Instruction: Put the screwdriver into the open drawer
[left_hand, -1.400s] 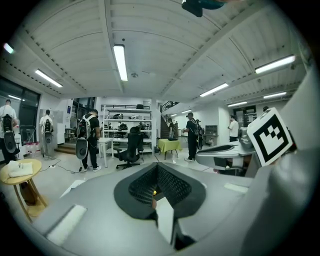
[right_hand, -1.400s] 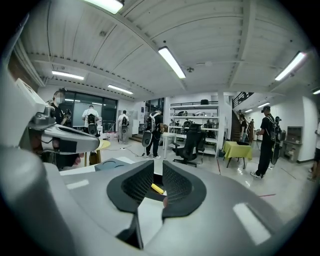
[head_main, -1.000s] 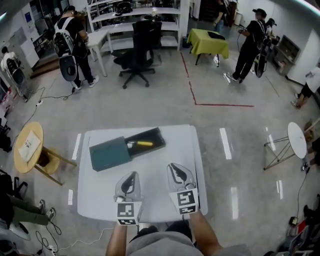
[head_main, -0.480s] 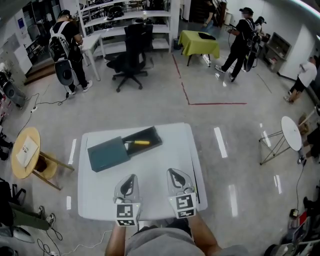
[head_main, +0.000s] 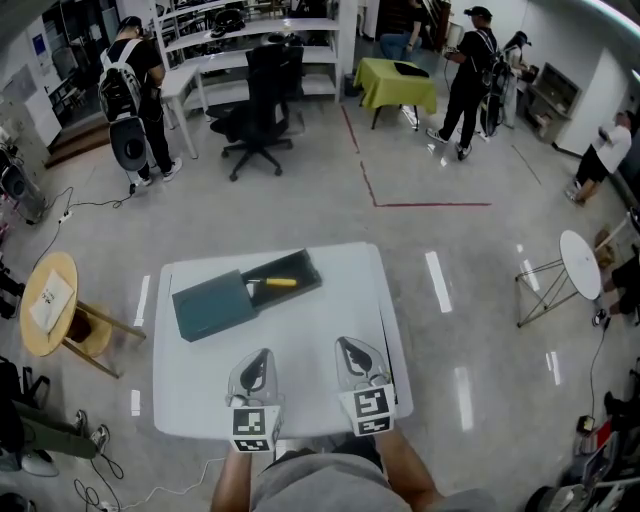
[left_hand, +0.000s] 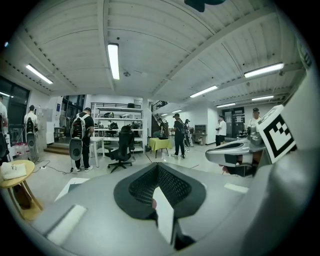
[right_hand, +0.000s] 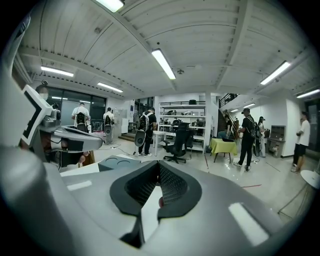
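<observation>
Screwdriver (head_main: 275, 283) is seen lying inside the open drawer (head_main: 309, 272), which is pulled out toward 2 o'clock from a teal cabinet (head_main: 210, 305) set on the far-left part of the white desk (head_main: 330, 320). The placement is judged done: the tool rests flat on the drawer floor, clear of both tools, so the goal state appears met. The left hand-held gripper (head_main: 261, 354) and the right hand-held gripper (head_main: 346, 344) are held side by side over the near edge of the desk, at about 5 o'clock from the drawer and well apart from it. This is taken as a parked pose with nothing left to carry. In the left gripper view the left one's jaws (left_hand: 159, 194) are pressed together on nothing; in the right gripper view the same is shown for the right one (right_hand: 154, 192). The screwdriver's long axis is laid roughly along the 9-to-3 o'clock line, close to the drawer's length. The yellow handle is pointed toward 3 o'clock, the shaft toward 9 o'clock at the cabinet. The tip is too small to be made out.
</observation>
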